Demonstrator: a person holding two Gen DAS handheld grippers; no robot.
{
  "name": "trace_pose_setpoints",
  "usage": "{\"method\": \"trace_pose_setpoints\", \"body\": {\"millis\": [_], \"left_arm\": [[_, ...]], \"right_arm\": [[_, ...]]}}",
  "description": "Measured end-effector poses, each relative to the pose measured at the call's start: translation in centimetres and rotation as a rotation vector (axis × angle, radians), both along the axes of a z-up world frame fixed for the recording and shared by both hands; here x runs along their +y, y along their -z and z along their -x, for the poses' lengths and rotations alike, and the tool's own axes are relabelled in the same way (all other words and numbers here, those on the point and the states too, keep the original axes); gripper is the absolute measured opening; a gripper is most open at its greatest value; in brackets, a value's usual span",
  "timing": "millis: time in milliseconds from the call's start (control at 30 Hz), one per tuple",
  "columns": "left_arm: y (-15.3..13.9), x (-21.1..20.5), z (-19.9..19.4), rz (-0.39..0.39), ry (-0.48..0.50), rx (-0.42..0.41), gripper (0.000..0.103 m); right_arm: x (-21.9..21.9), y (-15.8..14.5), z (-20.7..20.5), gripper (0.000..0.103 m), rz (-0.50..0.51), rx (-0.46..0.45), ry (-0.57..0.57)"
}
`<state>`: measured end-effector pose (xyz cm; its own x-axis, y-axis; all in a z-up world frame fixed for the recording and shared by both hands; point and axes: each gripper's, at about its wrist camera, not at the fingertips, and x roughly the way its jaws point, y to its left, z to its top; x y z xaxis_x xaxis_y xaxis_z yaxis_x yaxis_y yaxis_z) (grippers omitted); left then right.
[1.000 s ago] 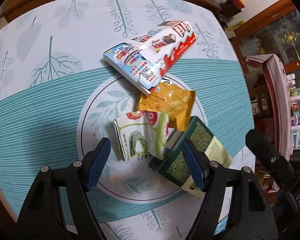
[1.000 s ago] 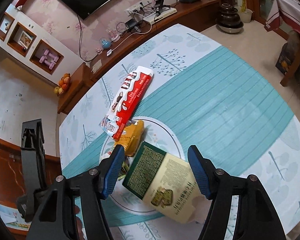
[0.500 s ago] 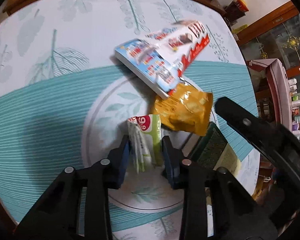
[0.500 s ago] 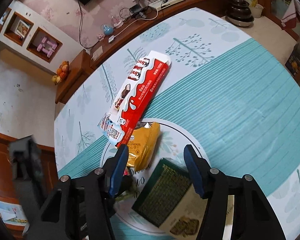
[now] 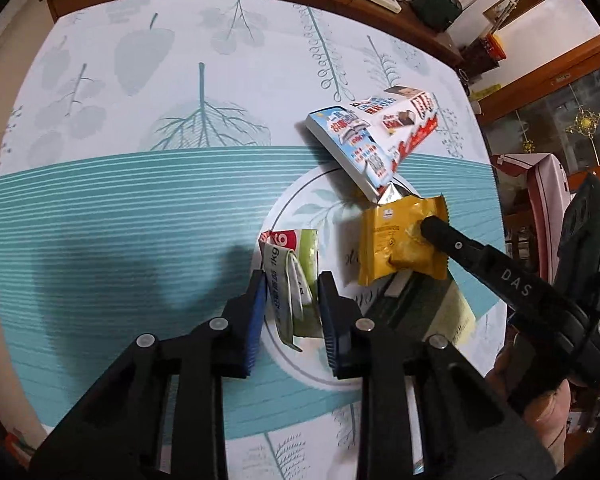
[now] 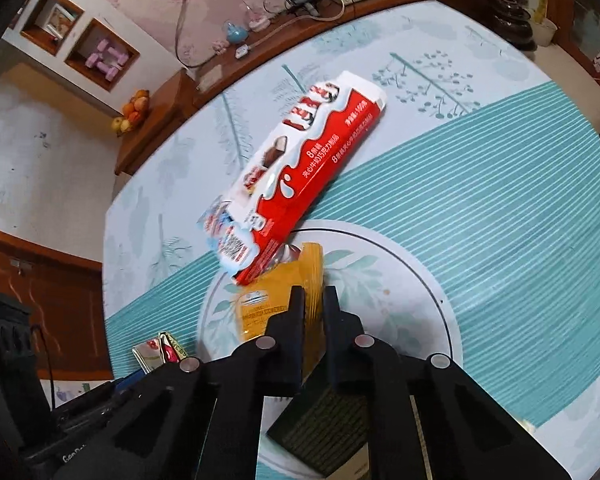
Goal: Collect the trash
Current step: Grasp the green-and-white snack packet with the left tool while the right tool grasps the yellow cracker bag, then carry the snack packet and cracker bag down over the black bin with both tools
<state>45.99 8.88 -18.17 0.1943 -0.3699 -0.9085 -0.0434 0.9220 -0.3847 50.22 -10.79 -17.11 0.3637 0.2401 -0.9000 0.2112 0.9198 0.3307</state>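
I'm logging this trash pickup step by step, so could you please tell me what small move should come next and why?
Probably lift both off the table. The left tongs are closing on the crumpled green-and-white plastic wrapper, and the right tongs are shut on the yellow foil snack packet.

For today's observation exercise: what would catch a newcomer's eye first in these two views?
The red-and-white box lying slantwise on the leaf-print tablecloth, its near end over the yellow packet. Next, the right claw shut on that packet, and the left claw closing on a crumpled green-and-white wrapper.
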Motion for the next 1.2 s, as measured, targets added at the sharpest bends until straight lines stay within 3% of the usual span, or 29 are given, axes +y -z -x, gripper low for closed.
{"method": "trace_pose_setpoints", "body": {"millis": [300, 533, 833, 1200], "left_arm": [[-5.3, -0.7, 5.8, -0.026, 0.099, -0.124, 0.023], [-8.5, -1.9, 13.3, -0.073, 0.2, -0.197, 0.023], [-9.1, -5.8, 26.6, -0.156, 0.28, -0.242, 0.023], [-8.1, -12.4, 41.6, -0.148, 0.323, -0.273, 0.023]], "right_arm": [[-0.7, -5.9, 7.4, 0.007, -0.08, -0.122, 0.035], [-1.1, -8.8, 19.5, 0.006, -0.092, -0.152, 0.054], [-3.3, -8.1, 36.9, 0.006, -0.102, -0.127, 0.044], [-8.7, -5.8, 52.8, 0.006, -0.096, -0.119, 0.04]]}}
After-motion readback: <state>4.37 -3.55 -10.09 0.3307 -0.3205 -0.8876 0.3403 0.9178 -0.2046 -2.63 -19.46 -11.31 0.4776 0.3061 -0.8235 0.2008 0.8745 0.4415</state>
